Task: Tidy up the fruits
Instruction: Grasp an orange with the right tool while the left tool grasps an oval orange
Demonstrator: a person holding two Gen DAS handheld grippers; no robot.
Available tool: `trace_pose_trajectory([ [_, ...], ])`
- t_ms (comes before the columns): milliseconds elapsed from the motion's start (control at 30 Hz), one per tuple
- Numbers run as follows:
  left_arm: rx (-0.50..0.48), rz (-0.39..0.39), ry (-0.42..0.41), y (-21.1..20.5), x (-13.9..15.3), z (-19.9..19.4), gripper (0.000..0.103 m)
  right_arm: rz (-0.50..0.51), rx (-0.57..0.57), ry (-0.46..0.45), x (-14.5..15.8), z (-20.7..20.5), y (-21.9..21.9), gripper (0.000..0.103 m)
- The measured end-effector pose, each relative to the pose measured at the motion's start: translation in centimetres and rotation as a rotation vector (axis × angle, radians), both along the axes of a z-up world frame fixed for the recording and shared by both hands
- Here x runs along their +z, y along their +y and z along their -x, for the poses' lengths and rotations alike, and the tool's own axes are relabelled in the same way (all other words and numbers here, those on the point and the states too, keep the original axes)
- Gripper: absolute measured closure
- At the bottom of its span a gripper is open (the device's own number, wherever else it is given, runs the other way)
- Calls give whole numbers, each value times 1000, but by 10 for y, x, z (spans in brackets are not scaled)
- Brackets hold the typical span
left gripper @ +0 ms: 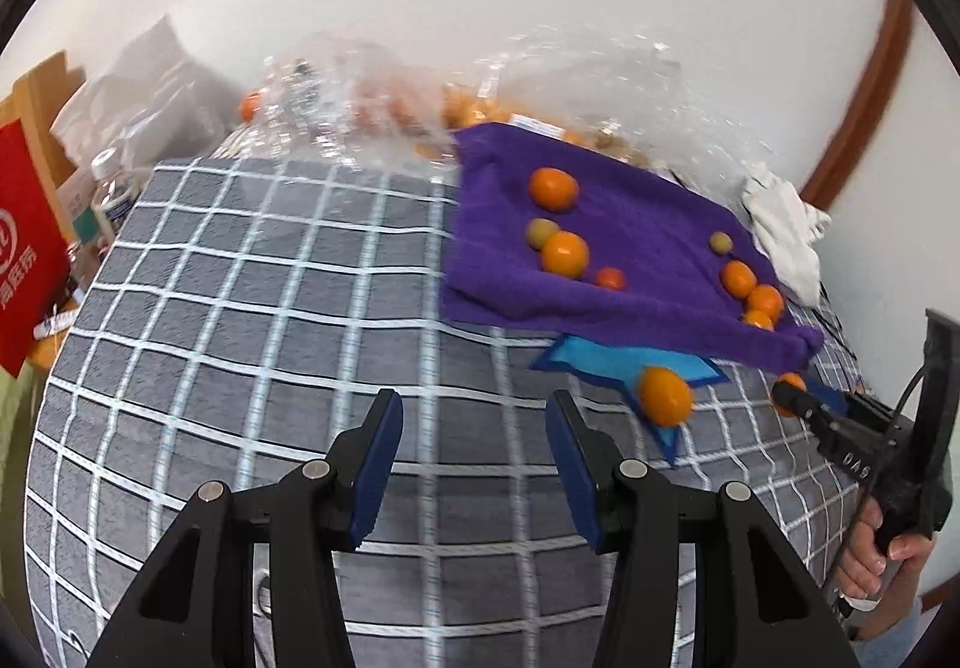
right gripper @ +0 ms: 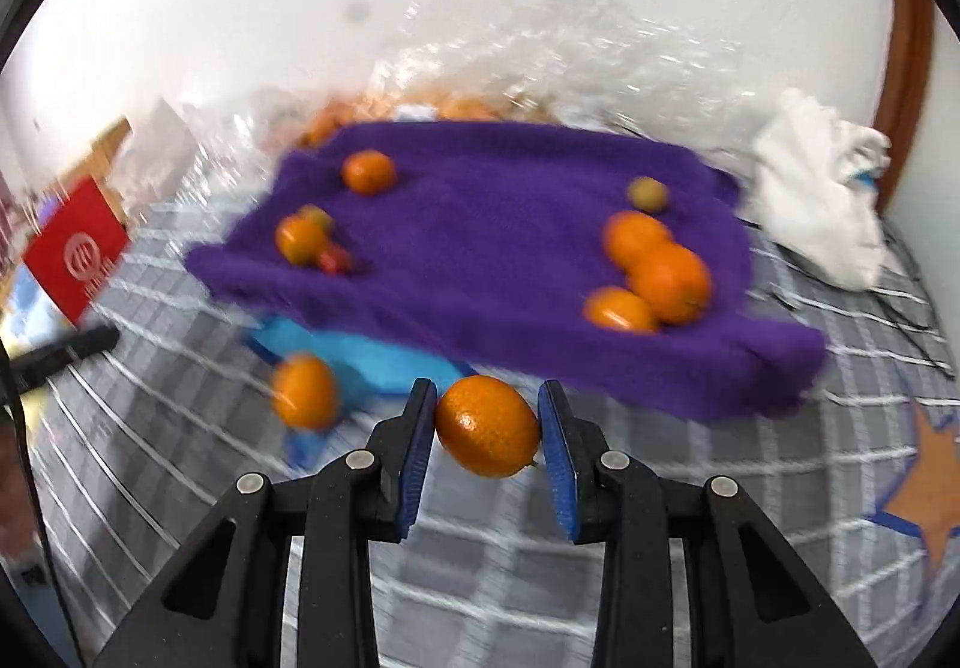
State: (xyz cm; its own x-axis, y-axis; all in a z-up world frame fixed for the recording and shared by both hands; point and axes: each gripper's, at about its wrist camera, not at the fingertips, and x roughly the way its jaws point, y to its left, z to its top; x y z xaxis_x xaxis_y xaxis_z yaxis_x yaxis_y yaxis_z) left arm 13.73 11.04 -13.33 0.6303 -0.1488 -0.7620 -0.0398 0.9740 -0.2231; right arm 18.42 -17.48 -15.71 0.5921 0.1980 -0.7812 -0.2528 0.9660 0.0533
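My right gripper (right gripper: 487,410) is shut on a small orange fruit (right gripper: 487,428), with both blue pads against its sides, just above the grey checked cloth (right gripper: 480,566). In the left wrist view the same gripper (left gripper: 792,398) comes in from the right with the fruit (left gripper: 792,381) at its tip. A purple towel (left gripper: 630,260) (right gripper: 492,260) carries several orange fruits and two greenish ones. One more orange fruit (left gripper: 665,395) (right gripper: 305,391) rests on a blue star-shaped felt (left gripper: 606,362). My left gripper (left gripper: 474,416) is open with nothing between its fingers, over the checked cloth.
Clear plastic bags (left gripper: 420,86) with more fruit lie behind the towel, against the white wall. A crumpled white cloth (left gripper: 780,230) sits at the far right. A red box (left gripper: 27,260) and a bottle (left gripper: 111,188) stand at the left. An orange felt star (right gripper: 927,488) lies right.
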Motion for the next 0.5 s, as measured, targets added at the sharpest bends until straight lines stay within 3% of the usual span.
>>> trace_pose_trajectory([
  [167,-29,-16,22,-32,-5,1,56,-26,-7,43,-22,16,-34,68],
  [500,-89,-75,51,-79,-9,-2,56,-69,27,10,-33,22,-38,68],
])
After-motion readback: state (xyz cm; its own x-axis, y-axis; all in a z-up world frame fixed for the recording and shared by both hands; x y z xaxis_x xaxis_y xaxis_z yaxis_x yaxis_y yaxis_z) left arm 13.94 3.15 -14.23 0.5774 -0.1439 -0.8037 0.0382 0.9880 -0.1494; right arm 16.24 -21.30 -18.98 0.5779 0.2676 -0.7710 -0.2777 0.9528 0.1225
